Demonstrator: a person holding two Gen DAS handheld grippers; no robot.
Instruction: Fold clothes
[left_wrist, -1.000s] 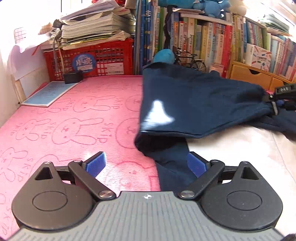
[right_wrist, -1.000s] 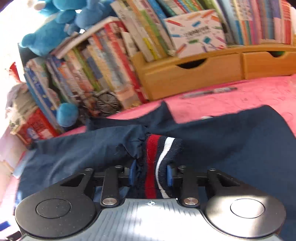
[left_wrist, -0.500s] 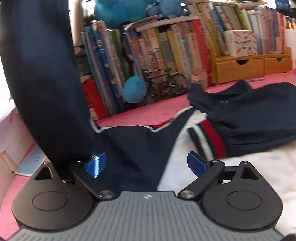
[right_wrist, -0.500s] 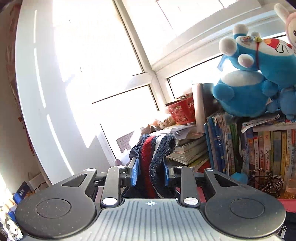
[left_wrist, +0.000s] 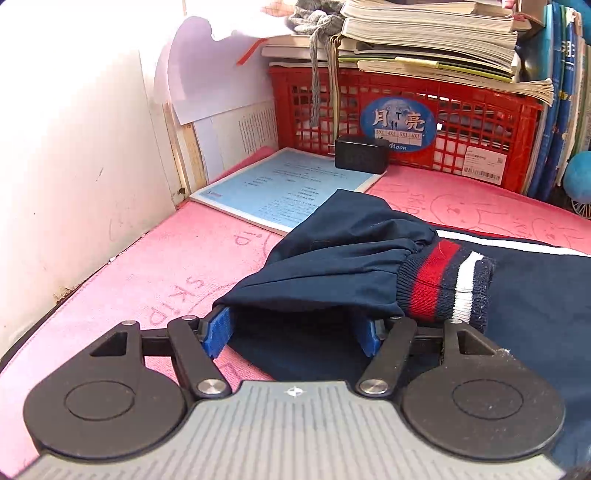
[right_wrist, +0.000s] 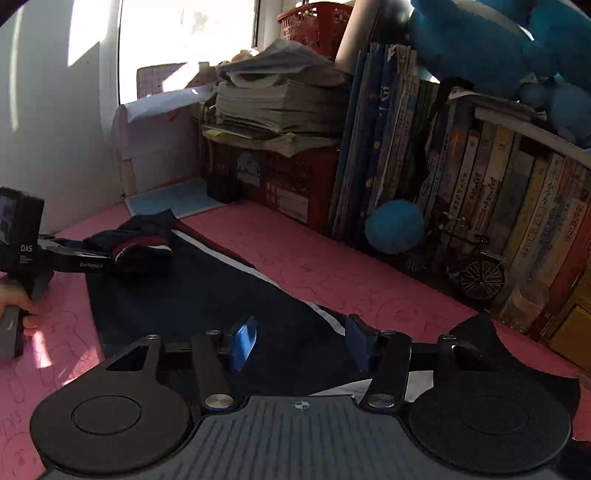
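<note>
Left claw (left_wrist: 293, 334) gapes around the soft sleeve (left_wrist: 332, 258); right claw (right_wrist: 299, 341) spread, empty. Grip the thick cuff (left_wrist: 443, 284), lower right.

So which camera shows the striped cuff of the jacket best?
The left wrist view: the cuff lies close and sharp, with red and white stripes clear, just past the open left gripper. In the right wrist view it is small, dark and far away.

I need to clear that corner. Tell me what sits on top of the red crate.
A stack of books and papers lies on the red crate, with grey cloth dangling over its front. What the crate holds is hidden behind its mesh and oval label.
</note>
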